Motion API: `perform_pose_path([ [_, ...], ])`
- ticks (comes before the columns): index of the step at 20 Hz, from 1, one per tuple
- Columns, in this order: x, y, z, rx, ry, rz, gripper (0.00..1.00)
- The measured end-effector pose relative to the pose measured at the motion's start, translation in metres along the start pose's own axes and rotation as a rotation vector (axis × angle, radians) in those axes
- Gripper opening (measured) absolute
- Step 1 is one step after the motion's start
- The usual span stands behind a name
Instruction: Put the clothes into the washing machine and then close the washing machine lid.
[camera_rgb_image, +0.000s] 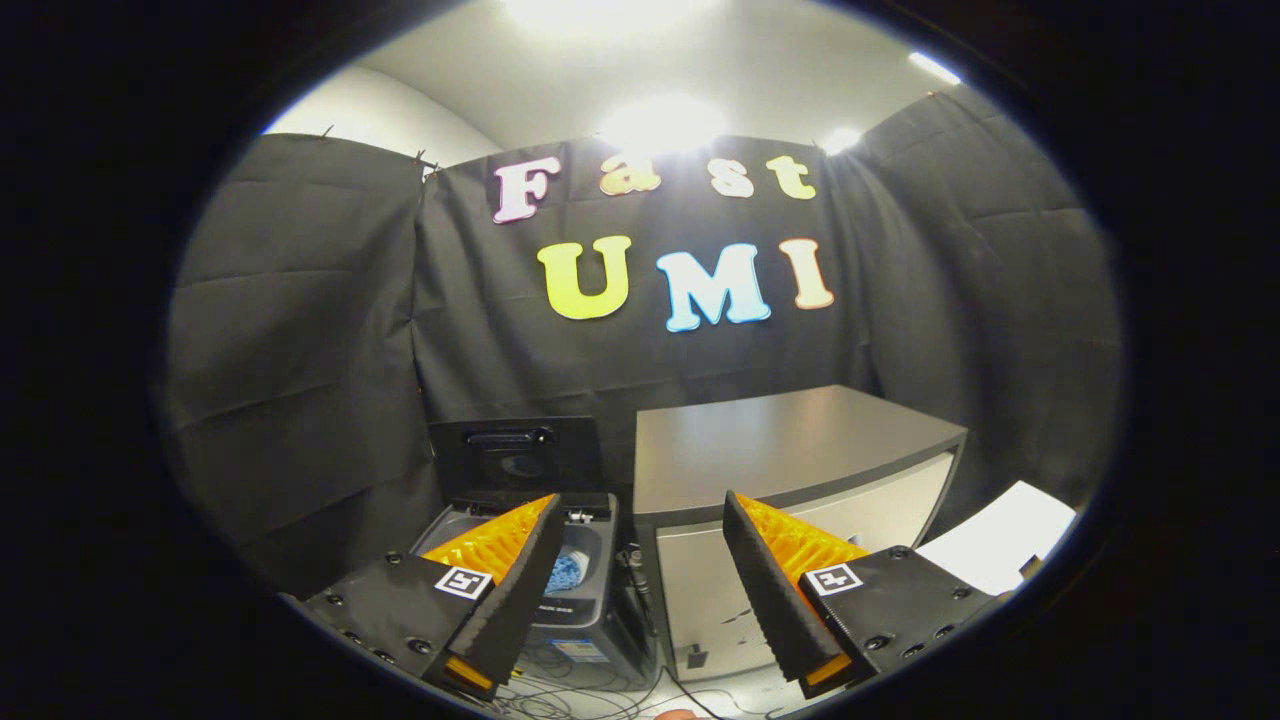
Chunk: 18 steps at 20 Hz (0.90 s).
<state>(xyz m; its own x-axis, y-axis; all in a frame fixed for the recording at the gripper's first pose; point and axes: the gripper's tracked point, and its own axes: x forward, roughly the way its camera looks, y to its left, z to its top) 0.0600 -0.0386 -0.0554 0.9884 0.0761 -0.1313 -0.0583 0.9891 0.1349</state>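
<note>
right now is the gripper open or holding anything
gripper: open, fingers wide apart and holding nothing, above the washing machine with its lid up.

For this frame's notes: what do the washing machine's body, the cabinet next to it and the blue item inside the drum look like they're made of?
Washing machine: seemingly moulded plastic, dark and smooth, its lid up.
Cabinet: likely laminated board; the grey top has a soft matte sheen, the front is paler.
Blue item: probably cloth with a nubby surface; mostly hidden behind one finger.
The gripper is open, holding nothing.

One washing machine (570, 570), one cabinet (790, 470), one blue garment (563, 573)
</note>
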Motion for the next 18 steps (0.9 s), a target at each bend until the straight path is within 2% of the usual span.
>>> perform_pose_path([
  [4, -0.022, -0.029, -0.006, -0.054, -0.027, 0.007, 0.98],
  [8, -0.039, -0.04, -0.005, -0.092, -0.109, 0.037, 0.98],
  [18, -0.056, -0.062, -0.018, -0.097, -0.129, 0.033, 0.98],
])
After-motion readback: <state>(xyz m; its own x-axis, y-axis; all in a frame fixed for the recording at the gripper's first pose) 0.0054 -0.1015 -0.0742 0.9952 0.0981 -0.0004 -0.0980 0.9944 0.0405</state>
